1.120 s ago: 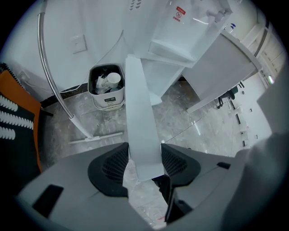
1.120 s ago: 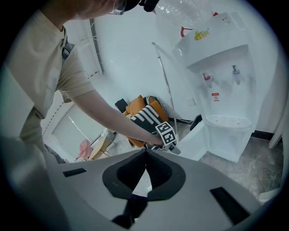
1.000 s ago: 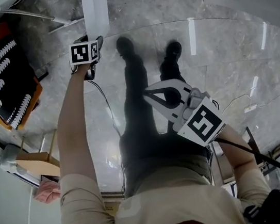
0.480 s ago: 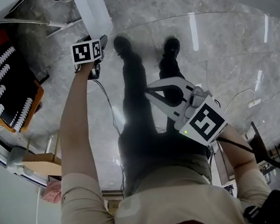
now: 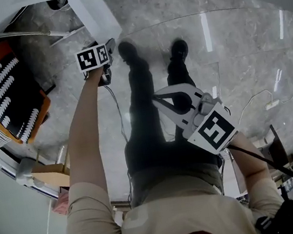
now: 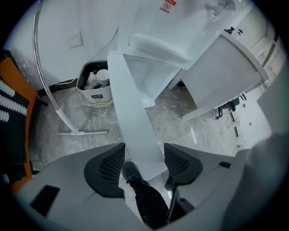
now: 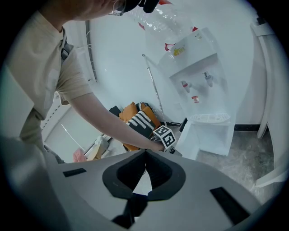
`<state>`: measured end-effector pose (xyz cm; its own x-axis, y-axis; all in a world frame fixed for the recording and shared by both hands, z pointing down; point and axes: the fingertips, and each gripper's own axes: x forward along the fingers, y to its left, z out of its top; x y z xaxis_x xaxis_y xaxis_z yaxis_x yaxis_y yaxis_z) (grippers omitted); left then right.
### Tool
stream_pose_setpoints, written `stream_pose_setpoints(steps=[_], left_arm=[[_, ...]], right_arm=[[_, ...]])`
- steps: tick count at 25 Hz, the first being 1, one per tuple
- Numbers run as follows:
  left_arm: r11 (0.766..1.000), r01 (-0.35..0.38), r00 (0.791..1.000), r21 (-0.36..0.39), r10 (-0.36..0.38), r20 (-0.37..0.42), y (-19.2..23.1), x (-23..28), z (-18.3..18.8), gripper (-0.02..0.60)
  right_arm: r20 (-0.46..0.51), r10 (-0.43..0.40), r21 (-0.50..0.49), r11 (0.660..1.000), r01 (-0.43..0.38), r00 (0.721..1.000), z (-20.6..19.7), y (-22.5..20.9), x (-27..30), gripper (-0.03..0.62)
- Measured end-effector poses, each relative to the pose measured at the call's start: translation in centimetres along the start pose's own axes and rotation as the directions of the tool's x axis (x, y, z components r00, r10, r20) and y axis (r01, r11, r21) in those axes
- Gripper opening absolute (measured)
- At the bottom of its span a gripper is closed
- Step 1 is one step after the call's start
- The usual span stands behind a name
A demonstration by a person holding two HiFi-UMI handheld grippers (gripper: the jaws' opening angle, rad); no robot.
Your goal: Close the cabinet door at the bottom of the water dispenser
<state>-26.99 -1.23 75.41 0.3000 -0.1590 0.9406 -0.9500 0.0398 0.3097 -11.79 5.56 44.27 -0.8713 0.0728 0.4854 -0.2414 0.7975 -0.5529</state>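
Note:
The white cabinet door stands open at the foot of the water dispenser, slanting across the top of the head view. In the left gripper view the door shows edge-on, its lower end in the gap between the pads. My left gripper points steeply down at it. Its jaws have just been opening and stand apart, with the pads off the panel. In the head view the left gripper is beside the door's lower end. My right gripper hangs over the person's legs, jaws shut on nothing, tips meeting.
An orange cushion with black and white stripes lies at the left. A small bin with rubbish stands by the wall, next to a curved metal tube. A cardboard box sits low left. Another white panel leans at the right.
The door panel at the top of the head view has swung to slant more to the left. My left gripper has shifted slightly with it. The right gripper has barely moved.

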Motion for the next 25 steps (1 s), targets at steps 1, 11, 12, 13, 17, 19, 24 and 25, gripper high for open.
stream_pose_setpoints(steps=[1,11,12,13,17,19,24,25], left_arm=[[1.000,0.001,1.000,-0.011,-0.001,0.004,-0.2,0.1,0.1,0.252],[0.997,0.020,0.999,-0.075,-0.016,0.050,-3.3,1.3,1.4,0.255],[0.997,0.019,0.999,-0.076,-0.015,0.053,-3.5,1.4,1.5,0.255],[0.997,0.017,0.998,-0.074,-0.013,0.054,-3.7,1.4,1.5,0.255],[0.997,0.010,0.999,-0.073,-0.006,0.052,-4.2,1.7,1.7,0.256],[0.998,0.002,0.999,-0.066,0.002,0.054,-4.5,1.8,2.0,0.258],[0.997,-0.007,0.997,-0.075,0.013,0.074,-5.8,2.4,2.7,0.264],[0.997,-0.008,0.997,-0.081,0.015,0.080,-6.1,2.4,3.0,0.265]], right_arm=[[0.004,-0.003,0.003,1.000,0.003,1.000,0.0,-0.1,-0.3,0.014],[0.031,-0.040,0.039,0.998,0.039,0.999,-0.9,-1.1,-2.4,0.014],[0.034,-0.043,0.038,0.998,0.042,0.998,-1.0,-1.2,-2.6,0.014],[0.037,-0.047,0.039,0.998,0.045,0.998,-1.2,-1.4,-2.9,0.014],[0.046,-0.064,0.057,0.996,0.062,0.997,-1.6,-1.9,-3.8,0.014],[0.046,-0.069,0.063,0.996,0.066,0.997,-1.9,-2.0,-4.1,0.014],[0.055,-0.070,0.069,0.995,0.066,0.996,-2.3,-2.2,-4.8,0.014],[0.059,-0.071,0.069,0.995,0.067,0.996,-2.3,-2.3,-5.0,0.014]])
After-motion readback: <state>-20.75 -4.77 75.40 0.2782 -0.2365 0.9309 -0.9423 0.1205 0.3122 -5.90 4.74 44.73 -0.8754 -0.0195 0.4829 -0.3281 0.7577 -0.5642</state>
